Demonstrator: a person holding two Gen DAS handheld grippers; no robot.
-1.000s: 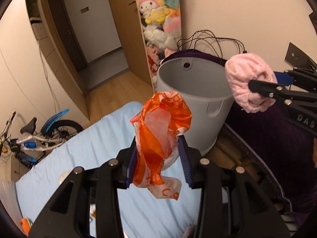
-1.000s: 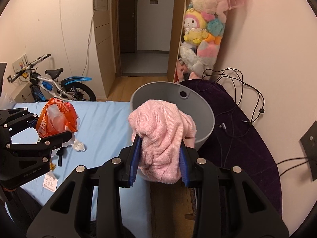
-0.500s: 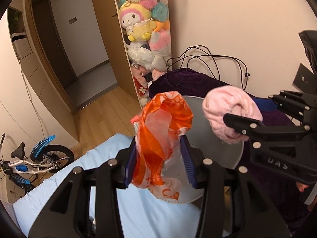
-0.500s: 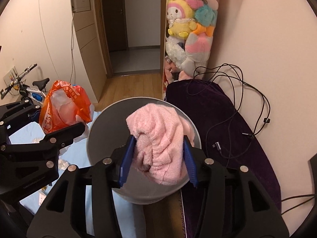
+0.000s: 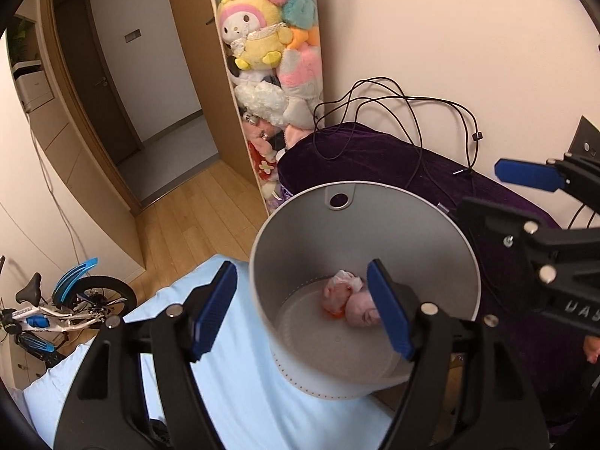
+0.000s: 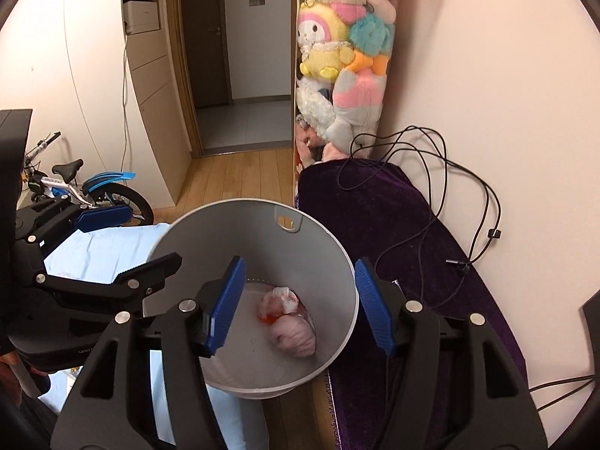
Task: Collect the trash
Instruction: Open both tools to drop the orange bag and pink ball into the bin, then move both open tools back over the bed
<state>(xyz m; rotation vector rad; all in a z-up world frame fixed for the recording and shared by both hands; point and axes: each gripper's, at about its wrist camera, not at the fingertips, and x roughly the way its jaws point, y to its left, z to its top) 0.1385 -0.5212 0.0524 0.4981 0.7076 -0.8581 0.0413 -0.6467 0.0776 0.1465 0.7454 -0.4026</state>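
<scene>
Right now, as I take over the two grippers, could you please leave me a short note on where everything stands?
Left gripper: fingers opening, nothing between them, hanging over the grey bin.
Right gripper: fingers also opening, empty, above the same bin.
The orange bag and the pink cloth lie side by side, touching, on the bin's floor.
Done: both pieces are in the bin.
Left: check the blue sheet for more trash; the part in view shows none, but most of it is hidden behind the grippers.

Wood floor (image 6: 240, 172), open doorway (image 6: 240, 75), cream wall (image 6: 487, 75).
</scene>
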